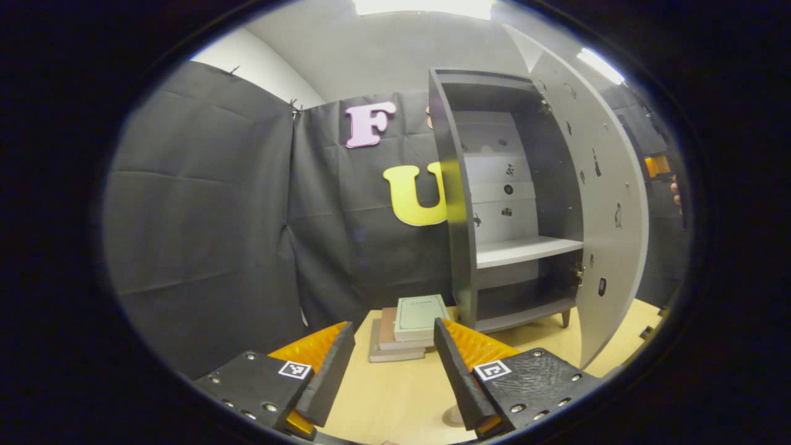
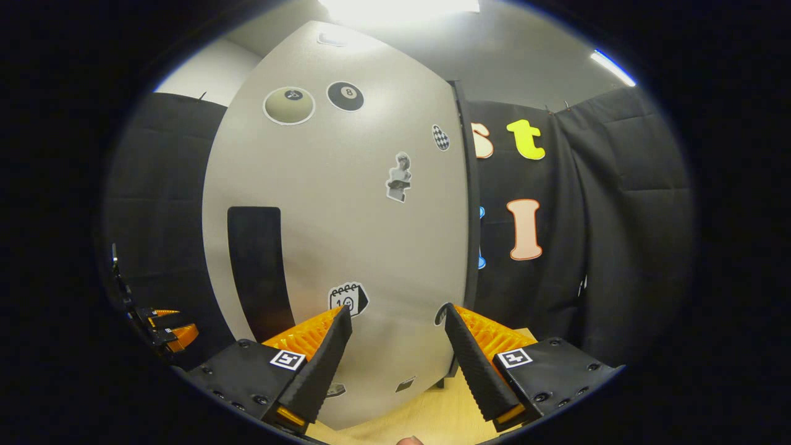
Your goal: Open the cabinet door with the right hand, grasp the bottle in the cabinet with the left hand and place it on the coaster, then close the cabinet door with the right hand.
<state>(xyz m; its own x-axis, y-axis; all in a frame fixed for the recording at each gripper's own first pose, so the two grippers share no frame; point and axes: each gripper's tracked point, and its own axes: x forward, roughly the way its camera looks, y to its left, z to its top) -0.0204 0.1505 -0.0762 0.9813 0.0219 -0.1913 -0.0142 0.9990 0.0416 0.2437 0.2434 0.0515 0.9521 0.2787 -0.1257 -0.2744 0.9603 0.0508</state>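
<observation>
The cabinet door (image 1: 609, 204) stands swung wide, a flat grey panel dotted with small stickers, hinged on the cabinet (image 1: 494, 204)'s right side; it looks a light, stiff board that should swing freely, best pushed on its outer face or taken by the dark vertical handle (image 2: 256, 272) in the right gripper view; the grey cabinet has a pale shelf (image 1: 525, 250), and no bottle can be made out on it or below, nor on the wooden table (image 1: 395, 395), where a stack of books (image 1: 411, 324) lies just left of the cabinet; the left gripper (image 1: 395, 346) is parted wide and holds nothing; the right gripper (image 2: 398, 337), facing the door's outer face, is likewise spread and empty.
</observation>
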